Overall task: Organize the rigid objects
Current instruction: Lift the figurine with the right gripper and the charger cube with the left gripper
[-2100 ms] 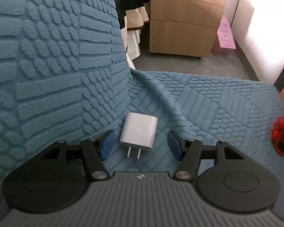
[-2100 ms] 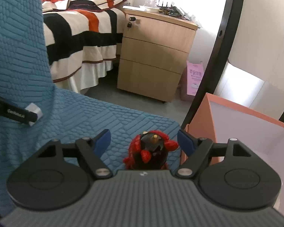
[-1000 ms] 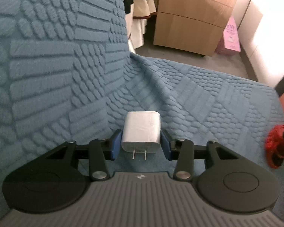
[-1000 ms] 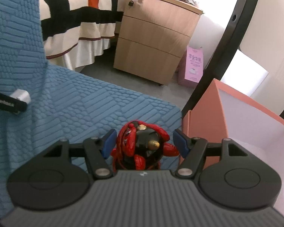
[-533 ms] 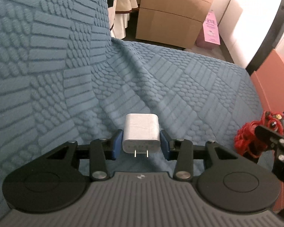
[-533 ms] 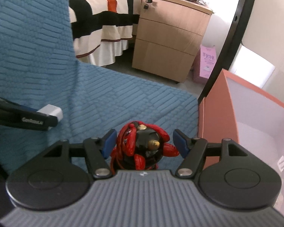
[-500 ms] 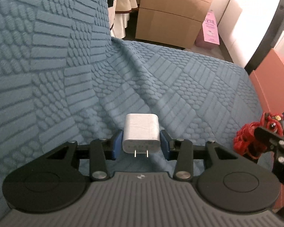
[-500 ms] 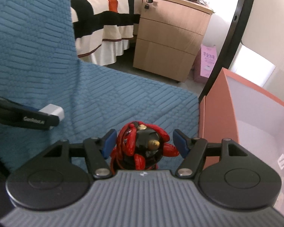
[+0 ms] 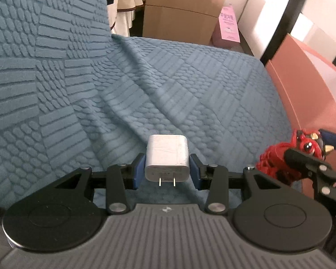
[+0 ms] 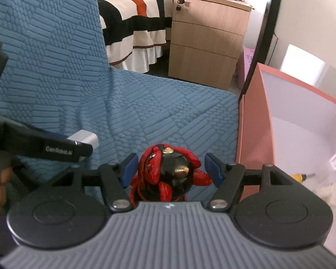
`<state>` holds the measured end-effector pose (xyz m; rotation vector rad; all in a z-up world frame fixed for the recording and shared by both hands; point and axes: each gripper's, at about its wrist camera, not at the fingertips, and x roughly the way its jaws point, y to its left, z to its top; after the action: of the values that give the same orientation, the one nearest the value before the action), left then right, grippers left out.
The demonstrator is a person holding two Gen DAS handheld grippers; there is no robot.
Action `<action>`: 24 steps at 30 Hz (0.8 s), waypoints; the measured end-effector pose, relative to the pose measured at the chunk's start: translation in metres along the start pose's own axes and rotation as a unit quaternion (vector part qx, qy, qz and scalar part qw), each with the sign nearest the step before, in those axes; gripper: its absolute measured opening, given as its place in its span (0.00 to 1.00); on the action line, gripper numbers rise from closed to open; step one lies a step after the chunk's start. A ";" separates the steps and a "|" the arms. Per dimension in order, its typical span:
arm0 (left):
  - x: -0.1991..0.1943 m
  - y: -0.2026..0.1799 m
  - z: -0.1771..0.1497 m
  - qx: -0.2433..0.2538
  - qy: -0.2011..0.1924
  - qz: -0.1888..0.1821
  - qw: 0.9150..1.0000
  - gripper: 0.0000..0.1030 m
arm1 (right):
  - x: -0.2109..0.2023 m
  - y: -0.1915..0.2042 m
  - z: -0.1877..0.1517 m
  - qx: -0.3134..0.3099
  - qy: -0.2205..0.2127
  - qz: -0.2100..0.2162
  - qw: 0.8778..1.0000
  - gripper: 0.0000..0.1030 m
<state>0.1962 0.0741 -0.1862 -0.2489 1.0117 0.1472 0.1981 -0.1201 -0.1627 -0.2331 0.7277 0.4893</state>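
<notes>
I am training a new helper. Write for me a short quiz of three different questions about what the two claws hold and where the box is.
1. True or false: the left claw is shut on a white charger.
2. What does the right claw hold? A) a spoon B) a red and black toy C) a cup
3. Fill in: in the right wrist view, the pink box stands to the ____ of the blue cover.

Key: 1 true; 2 B; 3 right.
</notes>
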 end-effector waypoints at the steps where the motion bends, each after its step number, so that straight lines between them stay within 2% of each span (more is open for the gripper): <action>1: -0.001 -0.001 -0.003 -0.005 0.003 -0.003 1.000 0.47 | -0.001 -0.001 -0.002 0.003 0.002 0.000 1.000 0.67; 3: -0.002 -0.002 -0.006 -0.014 0.006 -0.012 1.000 0.47 | -0.001 -0.003 -0.006 0.009 0.004 0.000 1.000 0.67; 8: 0.005 -0.008 -0.009 0.007 0.009 0.001 1.000 0.47 | 0.002 -0.004 -0.009 0.013 0.006 0.009 1.000 0.67; 13: 0.011 -0.006 -0.010 0.007 0.018 0.001 1.000 0.48 | 0.007 -0.007 -0.013 0.022 0.017 0.027 0.999 0.67; 14: 0.011 -0.007 -0.010 0.007 0.017 0.000 1.000 0.48 | 0.008 -0.008 -0.013 0.029 0.018 0.034 0.999 0.64; 17: 0.010 -0.006 -0.011 0.007 0.020 0.000 1.000 0.58 | 0.005 -0.009 -0.011 0.039 0.005 0.051 0.998 0.68; 20: 0.007 -0.005 -0.015 0.003 0.021 0.000 1.000 0.60 | 0.007 -0.010 -0.011 0.042 0.012 0.053 0.998 0.68; 24: -0.003 -0.001 -0.020 -0.013 0.019 0.001 1.000 0.62 | 0.014 -0.015 -0.013 0.061 0.035 0.084 0.994 0.70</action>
<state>0.1790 0.0676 -0.1939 -0.2757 1.0473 0.1586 0.2073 -0.1323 -0.1811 -0.0747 0.8463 0.5956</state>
